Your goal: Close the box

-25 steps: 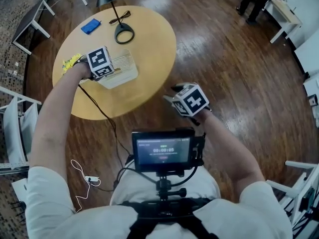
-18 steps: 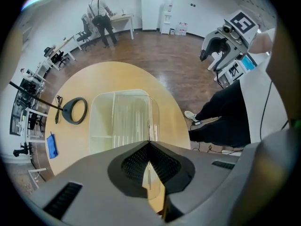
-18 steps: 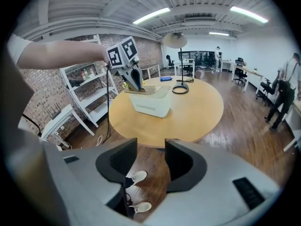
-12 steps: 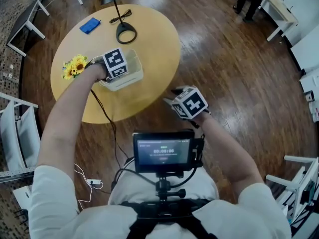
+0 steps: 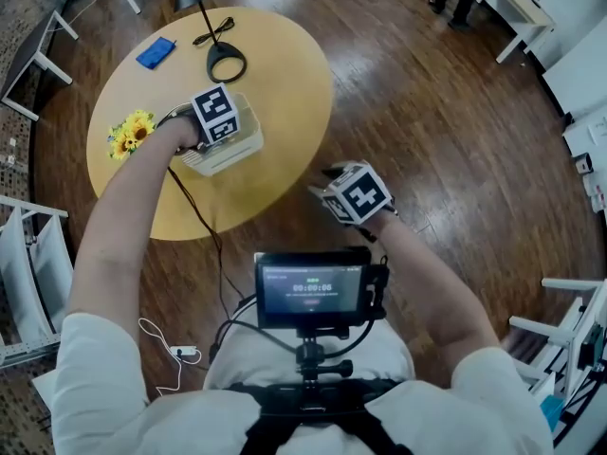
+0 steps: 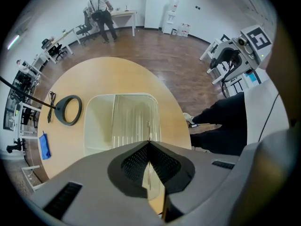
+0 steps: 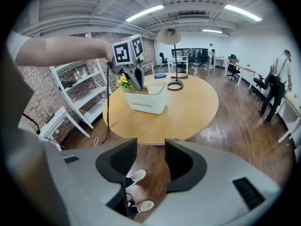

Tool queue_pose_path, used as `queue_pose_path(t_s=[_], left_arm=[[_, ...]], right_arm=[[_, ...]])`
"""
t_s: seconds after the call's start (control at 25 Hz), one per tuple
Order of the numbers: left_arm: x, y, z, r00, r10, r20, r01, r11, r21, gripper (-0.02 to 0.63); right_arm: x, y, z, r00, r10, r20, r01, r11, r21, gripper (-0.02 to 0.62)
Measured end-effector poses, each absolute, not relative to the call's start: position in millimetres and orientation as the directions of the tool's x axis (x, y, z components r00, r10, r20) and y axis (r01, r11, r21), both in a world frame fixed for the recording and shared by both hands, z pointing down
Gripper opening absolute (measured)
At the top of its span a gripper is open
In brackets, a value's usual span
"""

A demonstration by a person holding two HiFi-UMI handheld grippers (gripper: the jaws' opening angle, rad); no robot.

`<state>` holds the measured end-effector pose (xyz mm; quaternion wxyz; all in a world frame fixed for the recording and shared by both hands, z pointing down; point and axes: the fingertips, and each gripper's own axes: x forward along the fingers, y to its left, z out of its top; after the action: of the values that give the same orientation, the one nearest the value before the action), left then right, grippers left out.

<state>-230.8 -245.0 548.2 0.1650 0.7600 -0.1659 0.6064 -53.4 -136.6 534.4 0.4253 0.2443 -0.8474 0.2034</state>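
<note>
Round table (image 5: pixel 285 83), box (image 5: pixel 232 153) just beneath left gripper (image 6: pixel 149 142), lid (image 6: pixel 134 117) between jaws.

box (image 5: pixel 233 151) looks like matt cream plastic, lid (image 6: pixel 134 119) is clear and ribbed, tabletop (image 5: pixel 280 74) smooth pale wood, floor (image 5: pixel 427 112) glossy dark wood

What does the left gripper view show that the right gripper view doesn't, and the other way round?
Only the left gripper view: the box from above, the left gripper shut on the edge of the clear lid. Only the right gripper view: the right gripper open and empty, the yellow flowers, the lamp shade. Both: the round table, the box, the lamp base.
</note>
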Motion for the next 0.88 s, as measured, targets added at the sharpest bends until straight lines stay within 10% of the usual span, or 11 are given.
queue_pose_path(t_s=[0.88], left_arm=[[-235.9,-244.8,552.0,0.207,-0.036,0.978,-0.481,-0.874,0.07,0.0]], right_arm=[[-51.0,-132.6,540.3,-0.521,-0.234,0.821,-0.596,0.789,-0.153,0.193]])
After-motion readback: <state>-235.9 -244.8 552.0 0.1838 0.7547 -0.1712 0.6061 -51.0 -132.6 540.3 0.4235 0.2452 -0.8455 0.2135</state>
